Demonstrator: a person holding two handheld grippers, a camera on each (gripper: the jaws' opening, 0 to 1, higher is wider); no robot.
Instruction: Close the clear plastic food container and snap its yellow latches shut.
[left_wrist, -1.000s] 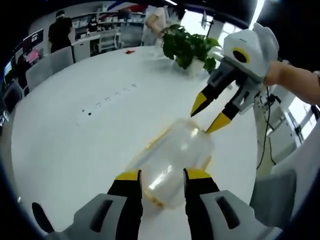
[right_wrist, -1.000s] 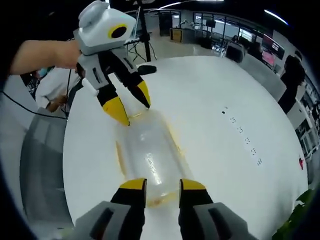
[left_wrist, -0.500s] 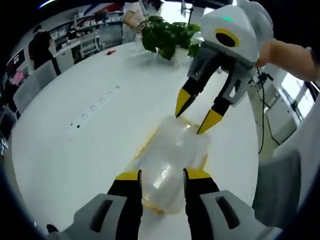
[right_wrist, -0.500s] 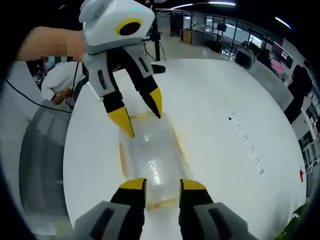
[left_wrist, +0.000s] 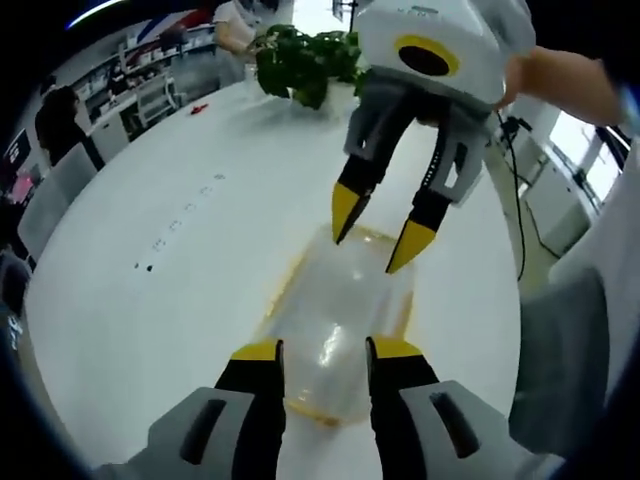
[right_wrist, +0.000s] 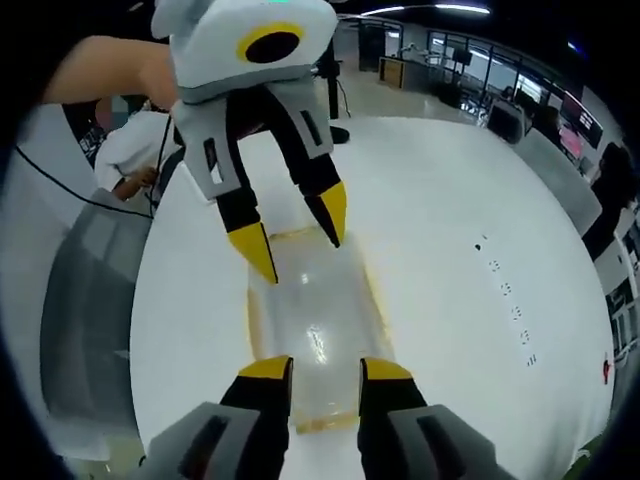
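Two grippers, left gripper (left_wrist: 322, 352) and right gripper (right_wrist: 312, 369), hover jaws parted at opposite ends of the clear container (left_wrist: 338, 325) on the white counter (left_wrist: 170, 260), seemingly lined up for its yellow end latches.

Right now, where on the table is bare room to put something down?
The white table is bare between the clear container and the row of small dark marks, and beyond them toward the potted plant. It is crowded at the container, with the left gripper and right gripper.

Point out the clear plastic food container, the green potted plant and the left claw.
clear plastic food container (left_wrist: 335, 320): left gripper view, middle of its lid.
green potted plant (left_wrist: 300, 65): left gripper view, its leaves.
left claw (right_wrist: 297, 240): right gripper view, between its yellow fingertips.
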